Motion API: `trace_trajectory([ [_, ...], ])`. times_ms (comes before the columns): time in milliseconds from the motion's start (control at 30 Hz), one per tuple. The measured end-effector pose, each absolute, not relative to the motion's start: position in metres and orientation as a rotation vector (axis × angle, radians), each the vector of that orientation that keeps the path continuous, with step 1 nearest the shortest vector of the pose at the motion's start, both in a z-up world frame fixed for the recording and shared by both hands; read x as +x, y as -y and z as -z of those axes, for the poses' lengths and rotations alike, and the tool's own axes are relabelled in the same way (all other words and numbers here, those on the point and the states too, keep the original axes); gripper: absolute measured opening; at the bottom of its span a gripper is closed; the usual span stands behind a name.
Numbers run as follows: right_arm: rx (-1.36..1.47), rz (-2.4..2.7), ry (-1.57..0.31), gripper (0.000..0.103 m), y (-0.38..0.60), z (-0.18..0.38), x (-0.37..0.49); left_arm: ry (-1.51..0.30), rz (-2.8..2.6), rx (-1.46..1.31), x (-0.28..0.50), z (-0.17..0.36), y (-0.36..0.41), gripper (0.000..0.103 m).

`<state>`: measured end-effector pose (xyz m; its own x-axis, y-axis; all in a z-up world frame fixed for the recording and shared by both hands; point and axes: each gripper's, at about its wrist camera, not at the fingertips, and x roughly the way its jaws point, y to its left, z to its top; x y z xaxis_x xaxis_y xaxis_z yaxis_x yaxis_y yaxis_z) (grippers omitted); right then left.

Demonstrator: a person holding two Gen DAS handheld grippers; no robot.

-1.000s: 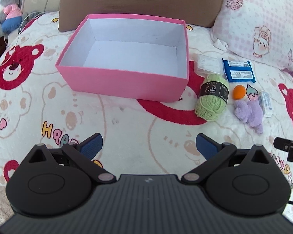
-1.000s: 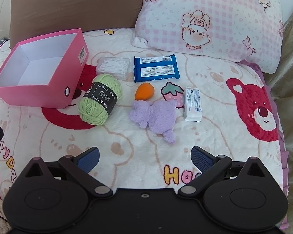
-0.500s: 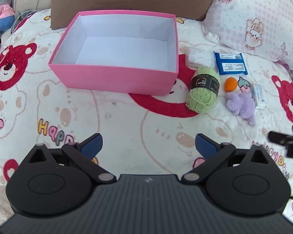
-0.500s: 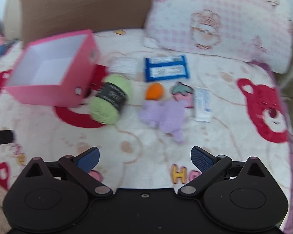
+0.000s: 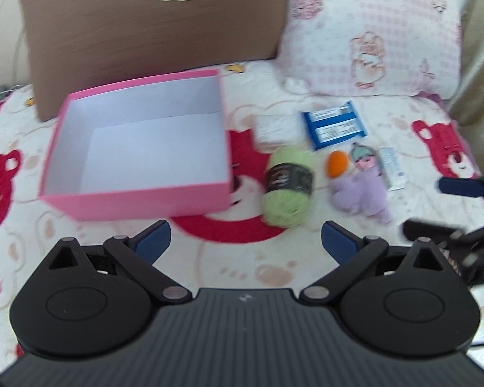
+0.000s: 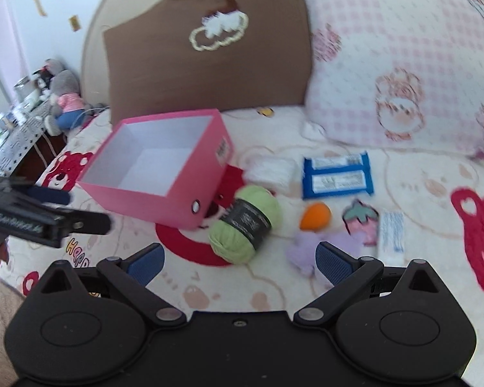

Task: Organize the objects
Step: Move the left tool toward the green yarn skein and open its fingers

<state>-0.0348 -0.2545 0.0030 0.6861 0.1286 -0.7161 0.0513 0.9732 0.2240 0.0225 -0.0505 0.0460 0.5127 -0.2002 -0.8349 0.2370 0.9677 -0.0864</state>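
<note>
Left to right on the bear-print bedspread (image 5: 113,251): an open pink cardboard box with a white interior (image 5: 138,148), nothing inside it; a clear plastic packet (image 5: 274,129) just beside its right wall; a ball of light green yarn with a black label (image 5: 287,187); a blue-and-white wipes pack (image 5: 334,125); an orange egg-shaped sponge (image 5: 337,163); a lilac plush toy (image 5: 361,193); a small white carton (image 5: 392,167). All six loose items lie outside the box, well clear of both tools.

Left gripper (image 5: 245,238): jaws spread wide, nothing held. Right gripper (image 6: 238,259): likewise fully spread and unloaded, hovering with the yarn ahead between its fingers and the plush toy just behind its right fingertip.

Step in hand, by judgement: approach before the first pick; no sorting done. The next move calls for lowering a gripper onto one item, probably the yarn, closing across its soft body, and carrying it into the box.

Against the frames half a second earlier: both cameras now sit lower and pitch up, showing more of the brown cushion (image 6: 206,48) and pink checked pillow (image 6: 403,64); each gripper now shows larger in the other's view. The items have not shifted.
</note>
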Motion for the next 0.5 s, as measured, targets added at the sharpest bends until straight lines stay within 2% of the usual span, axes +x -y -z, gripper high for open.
trace_trajectory([
  [167, 0.196, -0.119, -0.828, 0.101, 0.246, 0.004, -0.023, -0.985, 0.326, -0.005, 0.038, -0.041, 0.066, 0.099],
  [367, 0.142, -0.143, -0.836, 0.101, 0.232, 0.025, -0.012, -0.990, 0.410, -0.039, 0.054, -0.022, 0.080, 0.086],
  [500, 0.106, -0.183, -0.803, 0.101, 0.220, 0.039, -0.006, -0.993, 0.463, -0.052, 0.060, -0.004, 0.085, 0.071],
])
